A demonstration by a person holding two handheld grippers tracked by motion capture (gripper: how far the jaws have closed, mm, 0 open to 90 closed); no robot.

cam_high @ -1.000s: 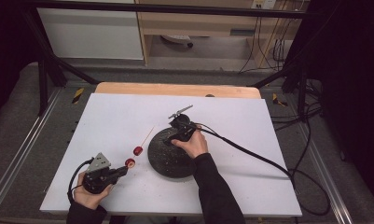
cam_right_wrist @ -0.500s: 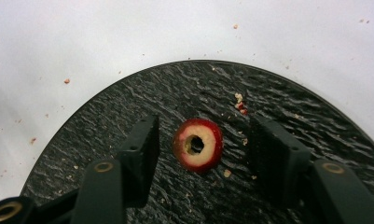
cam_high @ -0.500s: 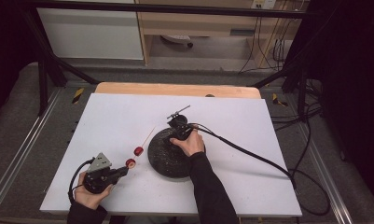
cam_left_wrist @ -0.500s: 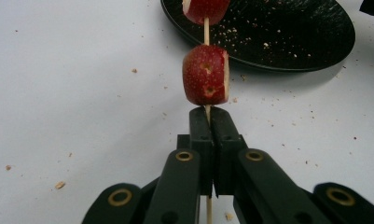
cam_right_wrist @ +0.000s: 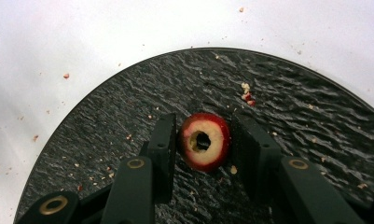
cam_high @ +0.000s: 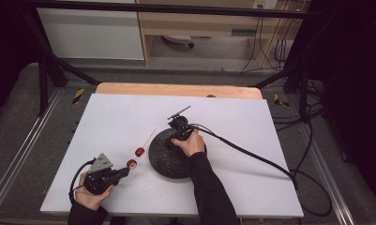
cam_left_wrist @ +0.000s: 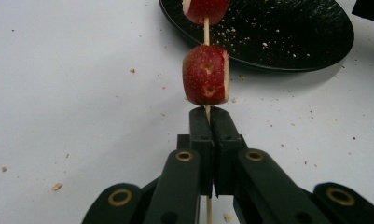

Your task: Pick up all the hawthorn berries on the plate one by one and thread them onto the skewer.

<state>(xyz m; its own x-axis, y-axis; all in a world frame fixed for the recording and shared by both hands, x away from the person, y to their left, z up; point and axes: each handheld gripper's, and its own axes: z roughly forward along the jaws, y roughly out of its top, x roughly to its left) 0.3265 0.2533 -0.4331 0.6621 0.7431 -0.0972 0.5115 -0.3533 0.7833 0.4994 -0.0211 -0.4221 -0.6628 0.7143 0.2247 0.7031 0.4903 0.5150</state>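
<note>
The right gripper (cam_right_wrist: 203, 140) has just closed onto a cored apple slice (cam_right_wrist: 204, 147) on the black plate (cam_right_wrist: 292, 121).

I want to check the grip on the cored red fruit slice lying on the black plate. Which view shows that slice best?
The right gripper view: the cored red fruit slice sits between the right gripper, hole facing the camera, on the black textured plate. In the high view the person's hand covers it.

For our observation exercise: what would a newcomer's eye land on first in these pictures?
Most striking is the skewer threaded with two red fruit pieces, pinched in the left gripper over the white table. Next, the right gripper has just been closing on a cored red slice on the black plate at mid-table.
</note>
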